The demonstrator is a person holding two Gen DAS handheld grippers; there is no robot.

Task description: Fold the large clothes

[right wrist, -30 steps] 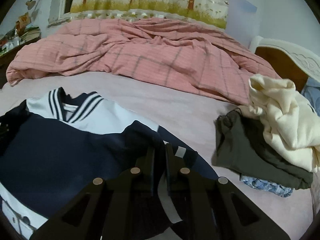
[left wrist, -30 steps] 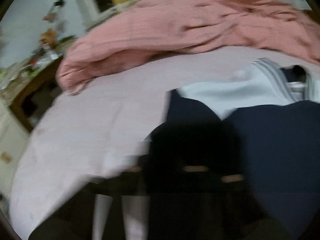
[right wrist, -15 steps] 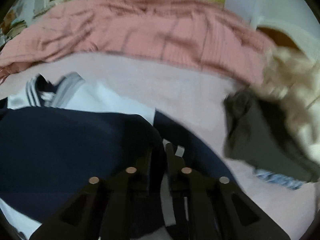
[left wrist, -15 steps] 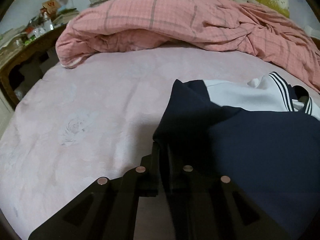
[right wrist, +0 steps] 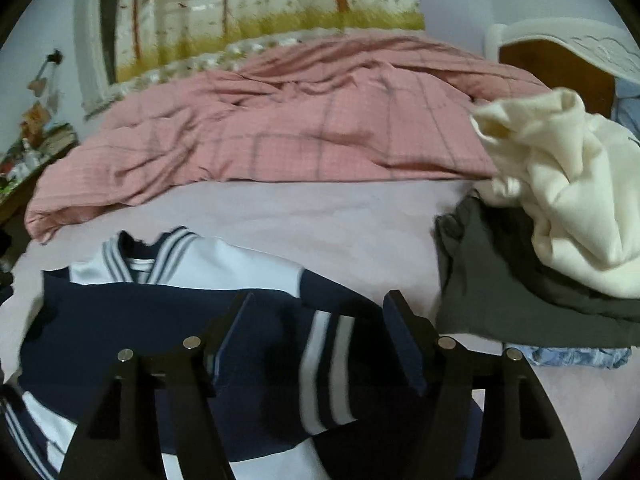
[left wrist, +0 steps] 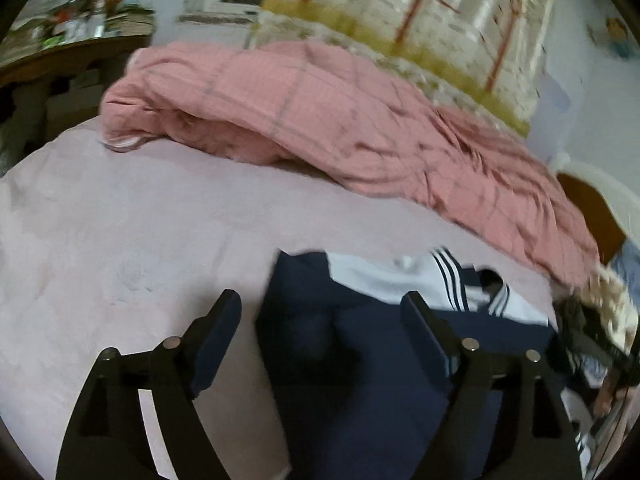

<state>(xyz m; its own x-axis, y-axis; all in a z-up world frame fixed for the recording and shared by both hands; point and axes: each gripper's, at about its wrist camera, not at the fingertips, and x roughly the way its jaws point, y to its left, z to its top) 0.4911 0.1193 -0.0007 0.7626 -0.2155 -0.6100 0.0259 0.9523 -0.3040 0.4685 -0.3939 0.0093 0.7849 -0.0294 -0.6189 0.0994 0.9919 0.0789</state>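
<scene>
The navy and white sailor top (right wrist: 168, 320) lies flat on the pale pink bedsheet (right wrist: 320, 220), nearer the cameras than the rumpled pink checked quilt (right wrist: 300, 128), its striped collar turned toward that quilt. The left gripper (left wrist: 320, 314) has just been opening and stands wide, both fingers clear of the cloth with the top's navy edge showing below the gap. The right gripper (right wrist: 320, 312) has likewise been opening; a white-striped cuff lies between its spread fingers, unpinched. The top's lower part is cut off at the bottom edge and hidden behind the gripper frames. To the right of the top sits a heap: a cream garment (right wrist: 560, 200) on dark grey cloth (right wrist: 500, 280), with a blue scrap (right wrist: 576, 356) mostly buried beneath. The left view is blurred, especially at its right rim
</scene>
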